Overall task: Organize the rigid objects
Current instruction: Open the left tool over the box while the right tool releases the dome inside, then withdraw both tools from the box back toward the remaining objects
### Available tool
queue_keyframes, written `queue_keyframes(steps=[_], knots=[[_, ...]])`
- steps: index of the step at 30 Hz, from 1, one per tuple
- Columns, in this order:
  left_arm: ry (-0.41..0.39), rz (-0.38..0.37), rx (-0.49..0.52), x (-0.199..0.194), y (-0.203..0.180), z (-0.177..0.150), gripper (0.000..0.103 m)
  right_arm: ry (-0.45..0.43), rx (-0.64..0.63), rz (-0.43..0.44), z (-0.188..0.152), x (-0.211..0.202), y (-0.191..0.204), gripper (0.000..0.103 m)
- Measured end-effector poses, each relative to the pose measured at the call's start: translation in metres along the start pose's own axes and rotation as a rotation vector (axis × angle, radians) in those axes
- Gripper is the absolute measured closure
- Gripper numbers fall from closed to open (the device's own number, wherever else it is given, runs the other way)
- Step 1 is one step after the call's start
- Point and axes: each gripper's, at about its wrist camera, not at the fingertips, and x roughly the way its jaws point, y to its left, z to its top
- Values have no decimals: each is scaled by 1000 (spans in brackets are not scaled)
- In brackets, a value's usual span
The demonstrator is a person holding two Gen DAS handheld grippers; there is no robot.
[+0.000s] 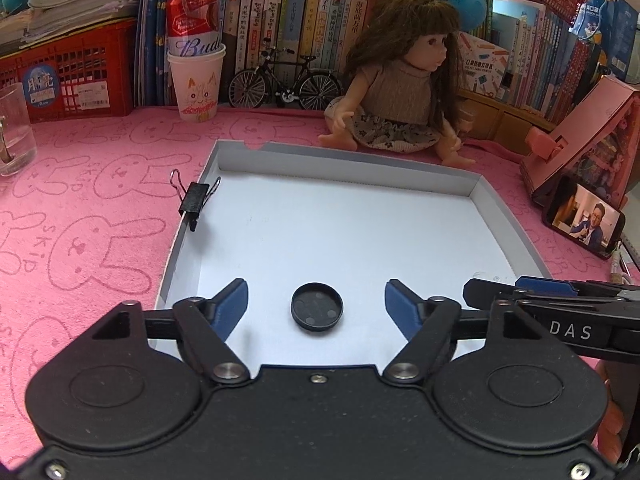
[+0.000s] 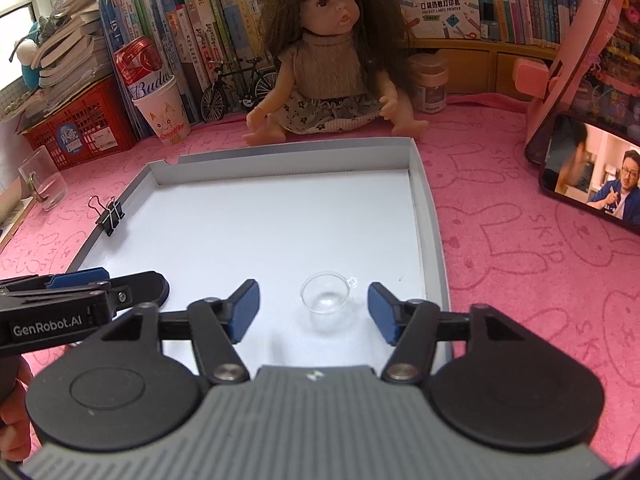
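A pink cloth (image 1: 100,208) printed with rabbit outlines covers the desk, and a wall of upright books (image 1: 288,12) closes it off at the back. At far left a clear glass (image 1: 14,128) stands near a red crate (image 1: 76,76). Next comes a red can (image 1: 194,20) sitting in a white paper cup (image 1: 198,82), then a model bicycle (image 1: 282,80) and a seated doll (image 1: 400,80).

In the middle lies a shallow white tray (image 1: 360,200). A black binder clip (image 1: 194,200) grips its left wall. On the tray floor near the front, a black round cap (image 1: 317,307) lies open side up, between the blue pads of the left gripper (image 1: 316,308); the jaws stand wide apart, touching nothing. Further right on the same floor, a small clear cup (image 2: 326,300) with a tiny side handle stands upright between the spread pads of the right gripper (image 2: 313,312), closer to the right-hand pad but apart from both; that claw too holds nothing.

At right, a phone (image 2: 592,172) showing a video leans against a pink stand (image 2: 576,52).
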Motion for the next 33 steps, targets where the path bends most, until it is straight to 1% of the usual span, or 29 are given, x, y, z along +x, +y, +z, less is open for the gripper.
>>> queue_keyframes(steps=[2,4,9,15,20,24,28,30,33], knots=[[-12,-7,7,-6,-2,-1,24,-13,-7,-4,-2,-4,1,20],[-23,-8,10,-11,-2,-1,20,-23,-14,-5,-4,-8,2,17],[-44,-13,-13,-25,-1,-5,17,-49,-35,-6,-10,-19,6,14],[-63,-41,-57,-44,2,-18,16,-102,-60,3,-19,-39,8,7],[-104,-56,-77,-62,2,-30,15,-156,-61,8,-27,-56,8,1],[-106,-74,-85,-73,3,-40,15,-179,-38,22,-33,-67,4,1],[-116,-75,-79,-84,4,-50,15,-209,-49,17,-41,-78,2,0],[-132,-81,-70,-90,4,-57,15,-224,-57,16,-46,-84,2,0],[-176,-114,-40,-99,3,-66,15,-240,-76,13,-55,-90,2,0]])
